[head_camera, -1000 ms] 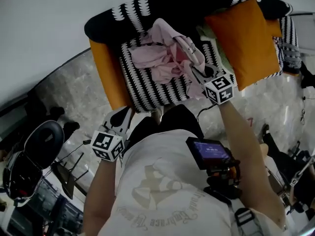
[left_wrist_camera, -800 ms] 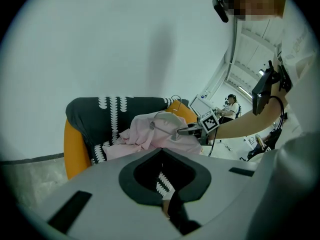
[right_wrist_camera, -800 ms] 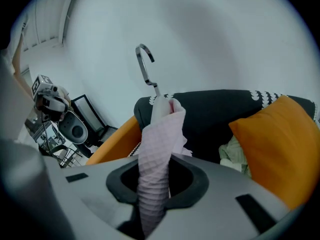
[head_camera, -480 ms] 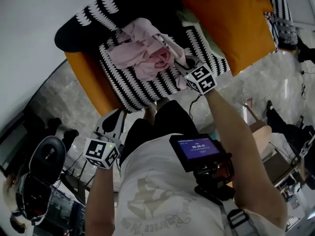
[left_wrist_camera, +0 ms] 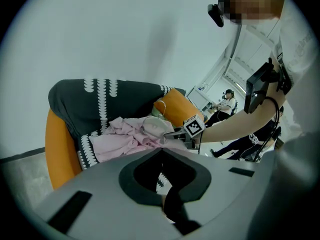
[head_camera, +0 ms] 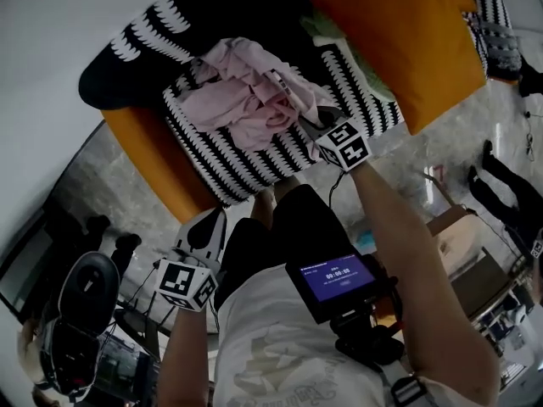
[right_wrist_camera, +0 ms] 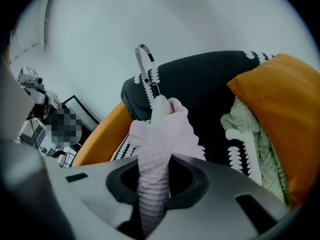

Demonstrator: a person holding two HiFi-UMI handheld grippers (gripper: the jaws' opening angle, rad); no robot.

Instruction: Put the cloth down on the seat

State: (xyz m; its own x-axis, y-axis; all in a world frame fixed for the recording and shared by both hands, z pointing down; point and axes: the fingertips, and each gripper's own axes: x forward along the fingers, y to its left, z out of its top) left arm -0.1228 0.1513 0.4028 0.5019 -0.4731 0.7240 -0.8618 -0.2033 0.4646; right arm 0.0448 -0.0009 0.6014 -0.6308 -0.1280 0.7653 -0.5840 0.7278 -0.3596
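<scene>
A pink cloth [head_camera: 246, 100] lies bunched on the black-and-white patterned seat [head_camera: 254, 164] of an armchair. My right gripper [head_camera: 310, 119] is at the heap's right edge, shut on a ribbed fold of the cloth [right_wrist_camera: 165, 129] that runs back between its jaws [right_wrist_camera: 154, 156]. A metal hanger hook [right_wrist_camera: 144, 59] sticks up out of that fold. My left gripper [head_camera: 212, 219] hangs low in front of the chair, well short of the cloth [left_wrist_camera: 125, 139]. Its jaws [left_wrist_camera: 161, 151] meet with nothing between them.
The chair has orange sides [head_camera: 144, 151] and a dark patterned back. An orange cushion [head_camera: 407, 41] leans at its right, with a pale green knit [right_wrist_camera: 250, 134] beside it. A black office chair [head_camera: 85, 287] stands at lower left. Equipment and other people [left_wrist_camera: 227, 101] are off to the right.
My right gripper has come down with the cloth toward the seat, and more of the cloth now rests there. My left gripper has sunk lower in front of the chair.
</scene>
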